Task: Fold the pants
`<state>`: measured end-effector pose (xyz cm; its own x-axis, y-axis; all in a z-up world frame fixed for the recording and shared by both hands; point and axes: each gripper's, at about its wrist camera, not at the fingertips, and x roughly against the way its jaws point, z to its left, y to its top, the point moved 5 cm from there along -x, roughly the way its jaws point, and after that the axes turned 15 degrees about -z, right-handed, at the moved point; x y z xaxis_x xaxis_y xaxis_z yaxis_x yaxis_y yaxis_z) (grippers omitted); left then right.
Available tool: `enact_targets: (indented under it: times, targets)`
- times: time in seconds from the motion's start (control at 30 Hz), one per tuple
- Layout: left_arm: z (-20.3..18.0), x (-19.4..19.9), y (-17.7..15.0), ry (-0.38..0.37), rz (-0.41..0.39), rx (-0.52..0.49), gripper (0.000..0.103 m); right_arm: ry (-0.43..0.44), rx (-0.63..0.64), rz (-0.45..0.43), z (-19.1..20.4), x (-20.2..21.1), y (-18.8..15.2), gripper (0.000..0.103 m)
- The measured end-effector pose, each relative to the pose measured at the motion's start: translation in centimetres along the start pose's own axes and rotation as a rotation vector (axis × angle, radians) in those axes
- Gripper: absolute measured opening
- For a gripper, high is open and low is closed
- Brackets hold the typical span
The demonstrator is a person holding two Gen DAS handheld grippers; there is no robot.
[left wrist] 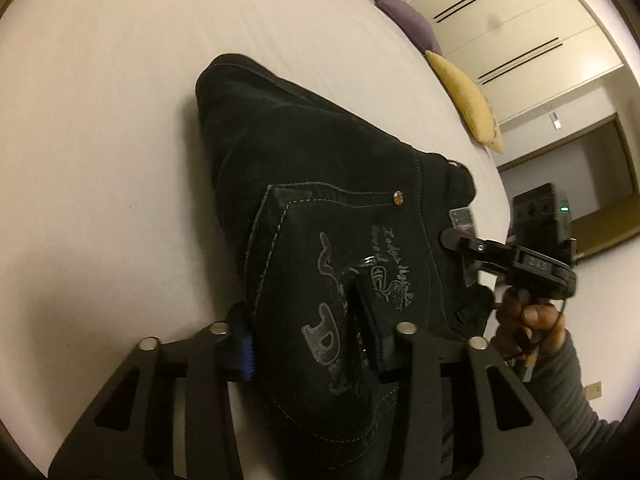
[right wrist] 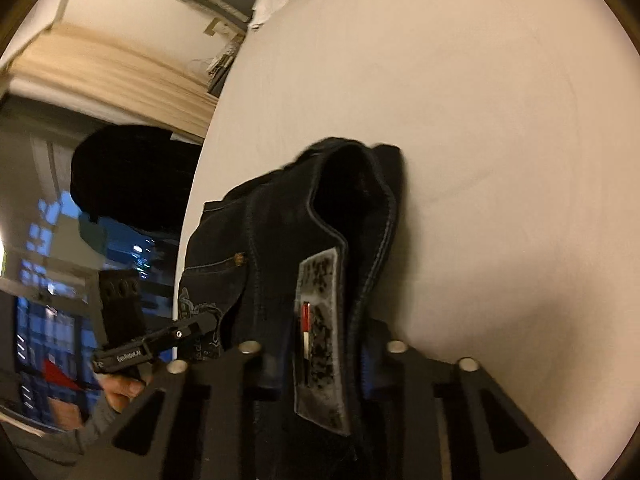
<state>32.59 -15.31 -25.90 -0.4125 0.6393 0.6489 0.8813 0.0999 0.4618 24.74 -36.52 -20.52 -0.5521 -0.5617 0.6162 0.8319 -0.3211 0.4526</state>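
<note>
Dark pants (left wrist: 320,184) hang lifted over a white bed (left wrist: 100,120). The left gripper (left wrist: 312,320) has its jaws pinching the back-pocket area; the right gripper (right wrist: 320,356) has its jaws pinching the waistband beside it. The legs extend straight away from both toward the bed's middle.

Right gripper (right wrist: 320,364) apparently pinches the dark pants (right wrist: 280,240) waistband over the bed (right wrist: 500,120).

Bare sheet (left wrist: 100,120) left of pants (left wrist: 320,168); pillows (left wrist: 468,100) line far edge.
</note>
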Motion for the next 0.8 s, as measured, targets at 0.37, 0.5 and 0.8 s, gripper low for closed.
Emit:
enact_targets:
  times: [0.37,0.5,0.8]
  targets:
    - [-1.3,6.8,9.0,0.025,-0.188,-0.093,0.02,0.061,0.182,-0.09,7.9,-1.0,8.8,0.02]
    - [0.6,8.4,14.2,0.094,-0.247,-0.132,0.02,0.085,0.169,-0.077,9.8,-6.3,12.9,0.02]
    - [10.3,5.4,19.9,0.173,-0.209,-0.077,0.021,0.055,0.13,0.015,9.7,-16.2,16.5,0.021]
